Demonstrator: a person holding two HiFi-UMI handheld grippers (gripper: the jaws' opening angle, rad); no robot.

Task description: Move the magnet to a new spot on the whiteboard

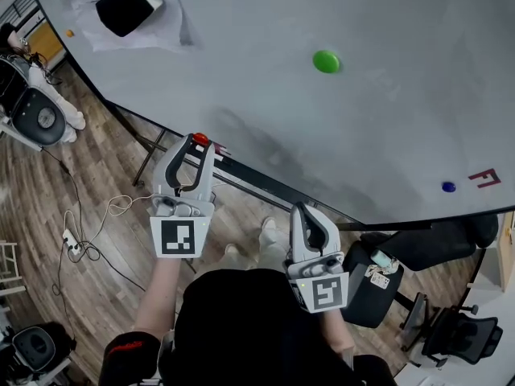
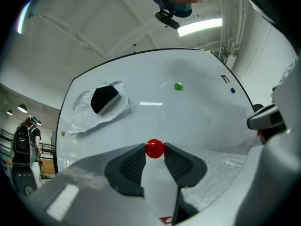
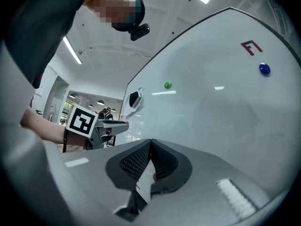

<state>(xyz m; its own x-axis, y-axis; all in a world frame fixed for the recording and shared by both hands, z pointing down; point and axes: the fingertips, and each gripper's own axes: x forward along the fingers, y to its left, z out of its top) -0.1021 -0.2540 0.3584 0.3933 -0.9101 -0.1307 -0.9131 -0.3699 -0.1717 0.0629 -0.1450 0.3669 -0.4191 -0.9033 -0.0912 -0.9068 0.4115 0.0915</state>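
The left claw (image 1: 199, 141) (image 2: 154, 150) is clamped on the red magnet (image 1: 200, 139) (image 2: 154, 148), both dark ribbed pads pressing on its sides at the very tips. The magnet sits at the lower edge of the whiteboard (image 1: 386, 135) (image 2: 197, 117); whether it touches the surface cannot be told. The right claw (image 1: 302, 209) (image 3: 149, 145) is held lower and nearer the person, its jaws closed tip to tip with nothing between them. On the board, a green magnet (image 1: 326, 61) (image 2: 178, 86) (image 3: 167, 85) sits well up from the red one, and a blue magnet (image 1: 448, 187) (image 3: 265, 69) lies far to the right, just beside a red F mark (image 1: 485, 178) (image 3: 251, 47). Toward the upper left corner a black eraser (image 1: 129, 6) (image 2: 104, 99) rests on a crumpled white sheet (image 1: 173, 22) (image 2: 82, 112).
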